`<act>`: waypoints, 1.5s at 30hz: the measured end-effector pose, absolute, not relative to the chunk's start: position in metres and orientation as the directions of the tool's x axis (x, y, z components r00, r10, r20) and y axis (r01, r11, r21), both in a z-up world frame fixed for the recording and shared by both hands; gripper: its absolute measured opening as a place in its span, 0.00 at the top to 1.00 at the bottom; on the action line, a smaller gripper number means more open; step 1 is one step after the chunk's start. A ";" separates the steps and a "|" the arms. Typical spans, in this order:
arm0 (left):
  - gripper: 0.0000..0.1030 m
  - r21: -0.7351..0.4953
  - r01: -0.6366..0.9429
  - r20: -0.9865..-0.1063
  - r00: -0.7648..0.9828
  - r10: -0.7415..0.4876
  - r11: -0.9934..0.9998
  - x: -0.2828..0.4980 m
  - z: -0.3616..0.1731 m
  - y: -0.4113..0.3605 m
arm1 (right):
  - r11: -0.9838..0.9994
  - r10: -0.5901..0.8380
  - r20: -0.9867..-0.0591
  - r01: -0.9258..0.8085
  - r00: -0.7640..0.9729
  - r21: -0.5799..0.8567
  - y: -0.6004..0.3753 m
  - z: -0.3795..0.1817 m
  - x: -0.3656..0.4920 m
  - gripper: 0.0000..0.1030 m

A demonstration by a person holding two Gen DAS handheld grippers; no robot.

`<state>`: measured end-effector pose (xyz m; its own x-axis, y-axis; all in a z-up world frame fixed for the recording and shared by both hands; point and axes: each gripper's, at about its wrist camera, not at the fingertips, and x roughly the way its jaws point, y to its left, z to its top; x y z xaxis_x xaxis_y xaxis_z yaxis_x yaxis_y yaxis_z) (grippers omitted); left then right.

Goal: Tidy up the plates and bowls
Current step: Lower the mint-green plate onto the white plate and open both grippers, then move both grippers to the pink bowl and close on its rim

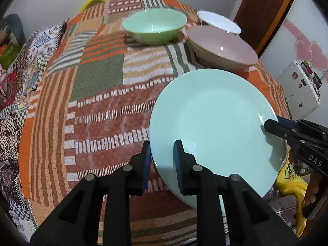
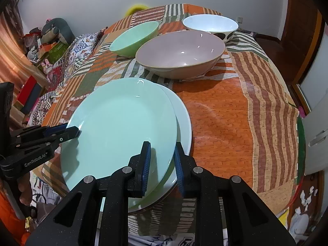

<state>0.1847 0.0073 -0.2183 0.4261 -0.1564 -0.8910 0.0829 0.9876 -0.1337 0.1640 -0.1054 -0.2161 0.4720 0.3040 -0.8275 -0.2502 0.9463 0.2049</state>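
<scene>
A mint-green plate [image 1: 215,119] [image 2: 123,127] is at the near edge of the patchwork-covered table, lying over a white plate [image 2: 183,123] and shifted a little left of it. My left gripper [image 1: 162,149] [image 2: 71,132] is shut on the green plate's left rim. My right gripper [image 2: 162,149] [image 1: 270,126] is shut on its right rim. Farther back stand a green bowl [image 1: 154,24] [image 2: 135,39], a large mauve bowl [image 1: 221,45] [image 2: 180,51] and a white bowl with dark spots [image 1: 218,21] [image 2: 210,24].
The tablecloth [image 2: 235,112] lies bare to the right of the plates, and another bare stretch [image 1: 98,106] to their left. A white cabinet [image 1: 297,90] and a yellow cloth [image 1: 291,180] lie beyond the table's right edge. Toys and boxes [image 2: 47,41] crowd the left.
</scene>
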 end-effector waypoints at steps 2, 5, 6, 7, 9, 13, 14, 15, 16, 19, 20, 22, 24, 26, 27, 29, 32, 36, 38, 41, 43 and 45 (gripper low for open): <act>0.78 -0.165 0.070 -0.892 0.415 -0.179 0.984 0.187 -0.223 0.011 | 0.944 0.311 -0.825 -0.255 0.473 0.209 -0.105 -0.216 0.164 0.79; 0.78 -0.176 0.071 -0.890 0.415 -0.190 0.982 0.189 -0.224 0.014 | 0.945 0.305 -0.826 -0.260 0.473 0.200 -0.104 -0.216 0.165 0.78; 0.78 -0.174 0.071 -0.890 0.415 -0.188 0.982 0.189 -0.224 0.013 | 0.945 0.305 -0.826 -0.261 0.475 0.198 -0.104 -0.216 0.164 0.78; 0.78 -0.171 0.072 -0.890 0.416 -0.186 0.983 0.188 -0.224 0.012 | 0.945 0.304 -0.825 -0.261 0.476 0.198 -0.104 -0.215 0.164 0.78; 0.78 -0.155 0.079 -0.891 0.419 -0.174 0.985 0.188 -0.224 0.011 | 0.947 0.299 -0.825 -0.257 0.480 0.194 -0.105 -0.214 0.164 0.78; 0.78 -0.148 0.086 -0.890 0.422 -0.171 0.985 0.186 -0.222 0.009 | 0.953 0.279 -0.809 -0.252 0.517 0.167 -0.108 -0.205 0.162 0.78; 0.78 -0.149 0.086 -0.888 0.427 -0.172 0.985 0.187 -0.220 0.010 | 0.953 0.281 -0.804 -0.253 0.524 0.168 -0.109 -0.203 0.162 0.78; 0.78 -0.149 0.085 -0.886 0.431 -0.171 0.985 0.186 -0.218 0.011 | 0.953 0.280 -0.801 -0.254 0.529 0.165 -0.109 -0.201 0.162 0.77; 0.78 -0.145 0.082 -0.882 0.440 -0.166 0.986 0.186 -0.215 0.012 | 0.954 0.274 -0.799 -0.254 0.534 0.157 -0.110 -0.199 0.162 0.77; 0.78 -0.132 0.079 -0.871 0.467 -0.153 0.988 0.185 -0.205 0.016 | 0.955 0.271 -0.794 -0.255 0.545 0.151 -0.110 -0.196 0.163 0.77; 0.78 -0.126 0.078 -0.866 0.477 -0.148 0.989 0.184 -0.201 0.016 | 0.955 0.272 -0.792 -0.254 0.547 0.153 -0.110 -0.196 0.163 0.77; 0.77 -0.116 0.078 -0.857 0.495 -0.140 0.990 0.183 -0.193 0.018 | 0.954 0.280 -0.786 -0.254 0.551 0.161 -0.112 -0.193 0.164 0.76; 0.76 -0.108 0.081 -0.843 0.522 -0.134 0.991 0.183 -0.182 0.020 | 0.953 0.283 -0.780 -0.255 0.558 0.164 -0.111 -0.191 0.165 0.75; 0.76 -0.109 0.085 -0.831 0.540 -0.137 0.990 0.184 -0.172 0.021 | 0.953 0.283 -0.769 -0.256 0.573 0.160 -0.111 -0.185 0.167 0.71; 0.76 -0.108 0.088 -0.824 0.550 -0.138 0.990 0.184 -0.167 0.021 | 0.954 0.281 -0.765 -0.257 0.580 0.156 -0.110 -0.183 0.167 0.69; 0.75 -0.102 0.096 -0.806 0.575 -0.138 0.990 0.187 -0.155 0.020 | 0.955 0.278 -0.752 -0.254 0.597 0.151 -0.112 -0.178 0.171 0.68; 0.63 -0.092 0.105 -0.780 0.611 -0.137 0.990 0.194 -0.142 0.015 | 0.958 0.274 -0.735 -0.246 0.621 0.149 -0.115 -0.169 0.177 0.66; 0.50 -0.085 0.108 -0.747 0.651 -0.135 0.991 0.207 -0.128 0.008 | 0.962 0.266 -0.707 -0.231 0.655 0.148 -0.123 -0.160 0.186 0.57; 0.49 -0.092 0.117 -0.744 0.652 -0.147 0.989 0.218 -0.125 0.003 | 0.964 0.262 -0.692 -0.221 0.673 0.150 -0.127 -0.155 0.192 0.56; 0.49 -0.089 0.126 -0.744 0.651 -0.150 0.988 0.237 -0.124 -0.006 | 0.966 0.255 -0.680 -0.205 0.688 0.155 -0.133 -0.151 0.201 0.55; 0.49 -0.076 0.129 -0.745 0.652 -0.143 0.989 0.248 -0.126 -0.011 | 0.968 0.250 -0.673 -0.194 0.696 0.159 -0.138 -0.150 0.207 0.53; 0.49 -0.073 0.134 -0.747 0.649 -0.143 0.988 0.258 -0.129 -0.015 | 0.970 0.244 -0.669 -0.185 0.702 0.160 -0.142 -0.150 0.213 0.51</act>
